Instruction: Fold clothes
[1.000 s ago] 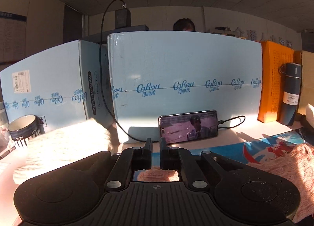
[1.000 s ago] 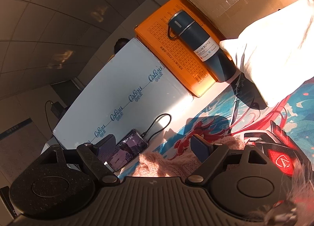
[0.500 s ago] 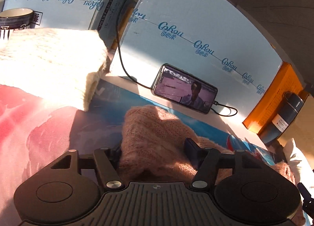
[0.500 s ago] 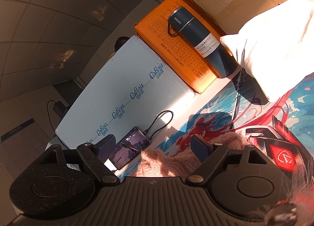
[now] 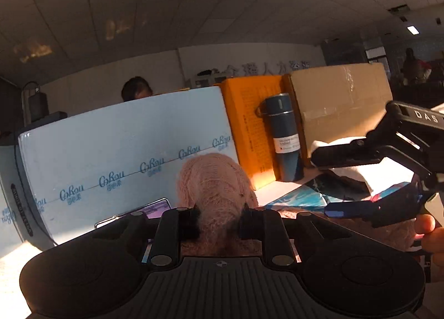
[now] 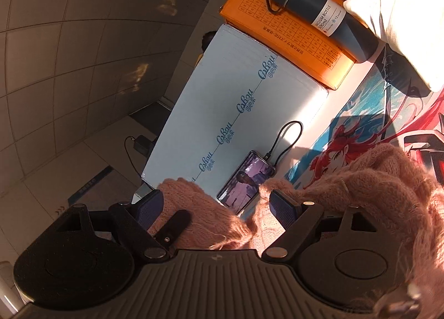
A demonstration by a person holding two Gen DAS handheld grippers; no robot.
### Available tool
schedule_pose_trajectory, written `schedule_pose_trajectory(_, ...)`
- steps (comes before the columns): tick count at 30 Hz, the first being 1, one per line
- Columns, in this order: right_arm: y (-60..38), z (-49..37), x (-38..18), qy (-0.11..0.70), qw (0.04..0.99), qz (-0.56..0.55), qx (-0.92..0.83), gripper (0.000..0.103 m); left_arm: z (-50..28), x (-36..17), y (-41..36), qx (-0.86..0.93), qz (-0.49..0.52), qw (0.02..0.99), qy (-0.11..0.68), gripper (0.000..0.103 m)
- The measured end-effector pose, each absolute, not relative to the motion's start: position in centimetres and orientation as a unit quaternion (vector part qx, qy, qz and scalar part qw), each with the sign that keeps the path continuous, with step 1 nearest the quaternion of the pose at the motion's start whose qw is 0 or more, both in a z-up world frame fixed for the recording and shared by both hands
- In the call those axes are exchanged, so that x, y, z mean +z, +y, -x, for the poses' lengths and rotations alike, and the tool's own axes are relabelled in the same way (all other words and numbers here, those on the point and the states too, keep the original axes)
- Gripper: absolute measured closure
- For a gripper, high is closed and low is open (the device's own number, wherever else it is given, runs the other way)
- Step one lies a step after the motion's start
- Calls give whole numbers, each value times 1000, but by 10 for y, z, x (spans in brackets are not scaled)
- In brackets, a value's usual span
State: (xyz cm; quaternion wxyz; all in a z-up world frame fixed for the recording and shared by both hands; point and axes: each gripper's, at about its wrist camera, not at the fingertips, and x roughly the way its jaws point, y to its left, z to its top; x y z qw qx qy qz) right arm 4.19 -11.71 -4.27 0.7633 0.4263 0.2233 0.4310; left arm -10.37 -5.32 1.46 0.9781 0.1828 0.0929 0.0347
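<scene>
Pinching a bunched fold of the pink fuzzy sweater [image 5: 219, 194], the left tool [image 5: 219, 226] has both pads pressed into the knit, its jaws having just opened from nearly together to this narrow grip.

The right tool [image 6: 215, 208] stands wide apart, sweater heaped between and over its jaws with neither pad clearly pressing; a black finger of the left tool lies across the knit there. The rest of the sweater sprawls over the printed mat [image 6: 360, 113] on the table. Behind it a phone [image 6: 247, 180] leans against a pale blue box [image 5: 125, 158], its cable looping alongside. An orange box [image 5: 247, 124], a dark vacuum bottle [image 5: 283, 136] and a cardboard box [image 5: 341, 105] line the back. A folded white cloth [image 6: 402, 14] sits beside the bottle.
</scene>
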Motion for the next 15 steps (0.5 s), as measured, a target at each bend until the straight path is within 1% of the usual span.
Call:
schedule_pose_trajectory(2,-114,-43,-43,235,758,-420,440,20,103,1,-69,8,-212,973,95,81)
schedule_pose_trajectory(3,-112,-44,-44,243,755,-419,442,20,104,-1,-69,-11,-208,973,99,77)
schedule_pose_trajectory(5,-107,-47,-45,259,749,-416,447,20,106,-1,-65,-52,-191,975,104,66)
schedule_pose_trajectory(7,-107,-47,-47,265,749,-415,444,20,110,7,-47,-78,-150,980,105,36)
schedule_pose_trajectory(8,-107,-47,-48,267,749,-416,443,20,114,12,-35,-92,-123,983,101,29)
schedule_pose_trajectory(9,-107,-48,-48,269,748,-416,442,20,117,17,-20,-105,-87,986,96,19)
schedule_pose_trajectory(10,-107,-48,-49,270,748,-415,442,20,120,22,-5,-119,-49,988,91,15)
schedule_pose_trajectory(12,-106,-48,-50,273,745,-414,446,20,123,28,30,-143,39,986,82,14)
schedule_pose_trajectory(13,-106,-48,-50,275,742,-413,450,20,120,29,54,-138,97,983,78,11)
schedule_pose_trajectory(15,-105,-47,-50,274,736,-412,462,20,109,21,88,-72,178,977,90,8)
